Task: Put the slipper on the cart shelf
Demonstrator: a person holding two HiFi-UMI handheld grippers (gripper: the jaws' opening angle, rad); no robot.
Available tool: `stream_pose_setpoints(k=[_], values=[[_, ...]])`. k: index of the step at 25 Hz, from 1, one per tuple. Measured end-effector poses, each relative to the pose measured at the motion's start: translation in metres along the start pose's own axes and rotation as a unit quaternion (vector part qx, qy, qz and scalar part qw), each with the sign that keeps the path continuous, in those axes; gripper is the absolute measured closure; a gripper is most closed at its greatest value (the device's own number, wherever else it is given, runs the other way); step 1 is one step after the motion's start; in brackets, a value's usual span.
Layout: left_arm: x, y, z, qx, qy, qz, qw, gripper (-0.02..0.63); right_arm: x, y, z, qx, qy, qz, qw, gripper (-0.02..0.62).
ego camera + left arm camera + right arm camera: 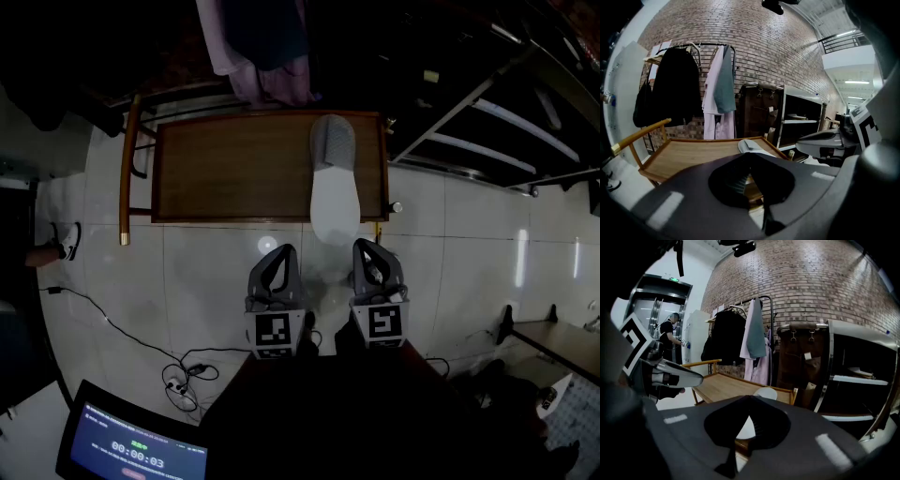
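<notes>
Right gripper (750,401) jaws together, nothing between; slipper (765,393) lies on cart's (723,385) near edge, by its right corner

I saw the slipper (334,178) as pale grey over the toe and white along the rest. The cart shelf (225,173) was warm brown wood grain, and the floor (450,253) was glossy white tile with thin dark joints. The left gripper (278,253) and right gripper (372,248) were grey, each with a black-and-white square marker. The brick wall (787,61) was reddish-brown with pale mortar, the coat (675,89) black and the garment (712,108) pale pink.
</notes>
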State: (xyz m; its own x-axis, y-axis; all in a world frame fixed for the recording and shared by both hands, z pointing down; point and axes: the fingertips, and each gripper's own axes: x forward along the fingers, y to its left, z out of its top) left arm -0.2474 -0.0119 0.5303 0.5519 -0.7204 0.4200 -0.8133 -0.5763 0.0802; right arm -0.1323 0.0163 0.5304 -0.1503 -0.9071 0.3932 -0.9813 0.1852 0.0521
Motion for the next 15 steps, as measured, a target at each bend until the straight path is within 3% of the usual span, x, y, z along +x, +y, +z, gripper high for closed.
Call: stream_pose_setpoints(k=[8, 13, 15], values=[[0.017, -0.005, -0.012, -0.007, 0.005, 0.002, 1.0, 0.591, 0.016, -0.006, -0.026, 0.017, 0.017, 0.014, 1.0, 0.594], [0.023, -0.007, -0.014, -0.012, 0.009, 0.006, 0.9999, 0.591, 0.027, -0.012, -0.058, 0.096, 0.058, 0.021, 0.993, 0.592], [0.024, -0.007, -0.015, -0.01, 0.01, 0.006, 0.9999, 0.591, 0.032, -0.012, -0.071, 0.143, 0.072, 0.031, 0.987, 0.479]])
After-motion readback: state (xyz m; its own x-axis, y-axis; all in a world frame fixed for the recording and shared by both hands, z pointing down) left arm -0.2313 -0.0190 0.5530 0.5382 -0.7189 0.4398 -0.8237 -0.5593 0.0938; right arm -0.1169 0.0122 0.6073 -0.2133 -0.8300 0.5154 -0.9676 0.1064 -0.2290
